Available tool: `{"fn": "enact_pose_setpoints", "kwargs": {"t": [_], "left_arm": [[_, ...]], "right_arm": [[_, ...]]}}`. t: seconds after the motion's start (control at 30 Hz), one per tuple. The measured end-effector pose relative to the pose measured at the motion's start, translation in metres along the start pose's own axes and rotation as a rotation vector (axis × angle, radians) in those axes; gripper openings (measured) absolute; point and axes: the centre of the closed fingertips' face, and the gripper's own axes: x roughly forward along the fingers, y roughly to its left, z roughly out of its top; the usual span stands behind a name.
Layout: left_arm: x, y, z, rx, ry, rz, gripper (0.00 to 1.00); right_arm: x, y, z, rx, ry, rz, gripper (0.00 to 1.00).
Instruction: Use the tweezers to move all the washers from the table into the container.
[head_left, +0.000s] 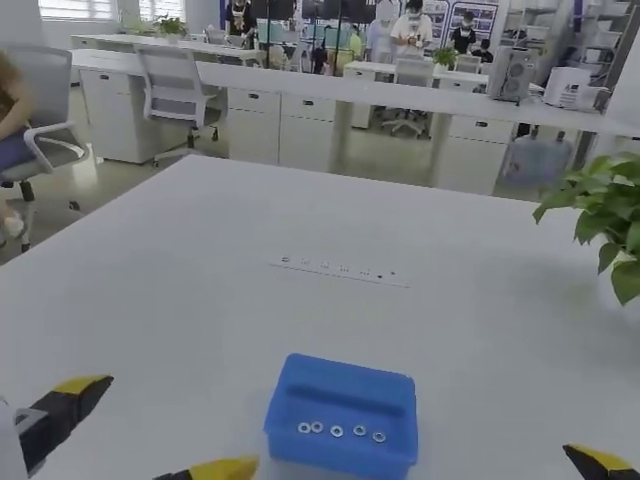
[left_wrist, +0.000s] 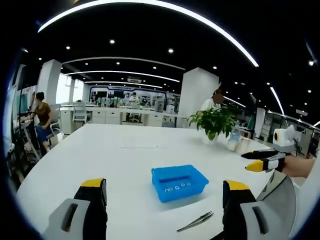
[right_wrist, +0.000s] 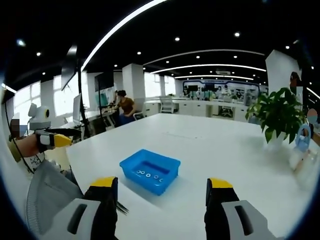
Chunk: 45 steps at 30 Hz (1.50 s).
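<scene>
head view: a blue container (head_left: 340, 415) stands on the white tabletop (head_left: 200, 260), near its close edge. five washers (head_left: 340, 431) lie in a row inside it, along the near wall. the left claw (head_left: 170, 422) comes in at the bottom left with its yellow-tipped jaws spread wide and nothing between them. the right claw (head_left: 600, 462) shows just one yellow tip at the bottom right corner, so its spread cannot be told here. a leafy plant (head_left: 605, 215) leans in from the right.

left gripper view: the left claw (left_wrist: 163, 186) is spread wide and holds nothing. the container (left_wrist: 179, 181) sits ahead between the two jaws, the washers (left_wrist: 175, 188) lined up on its floor. the tweezers (left_wrist: 196, 221) lie flat on the tabletop (left_wrist: 120, 160), on the near side of the container and apart from it, untouched. the right claw (left_wrist: 260, 160) hangs at the right, above the tabletop.

right gripper view: the right claw (right_wrist: 162, 182) is also spread wide and bare. the container (right_wrist: 150, 171) with the washers (right_wrist: 147, 175) is ahead, slightly left. dark tips of the tweezers (right_wrist: 120, 207) peek out beside the left-hand jaw. the left claw (right_wrist: 55, 137) is at the far left.
</scene>
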Motion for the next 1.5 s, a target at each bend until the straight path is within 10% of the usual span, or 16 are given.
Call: {"fn": "enact_pose_setpoints", "kwargs": {"t": [1.5], "left_arm": [[0.014,0.003,-0.013,0.063,0.088,-0.058,0.96]], "right_arm": [[0.011,0.006,-0.010,0.036,0.028,0.003,0.67]]}}
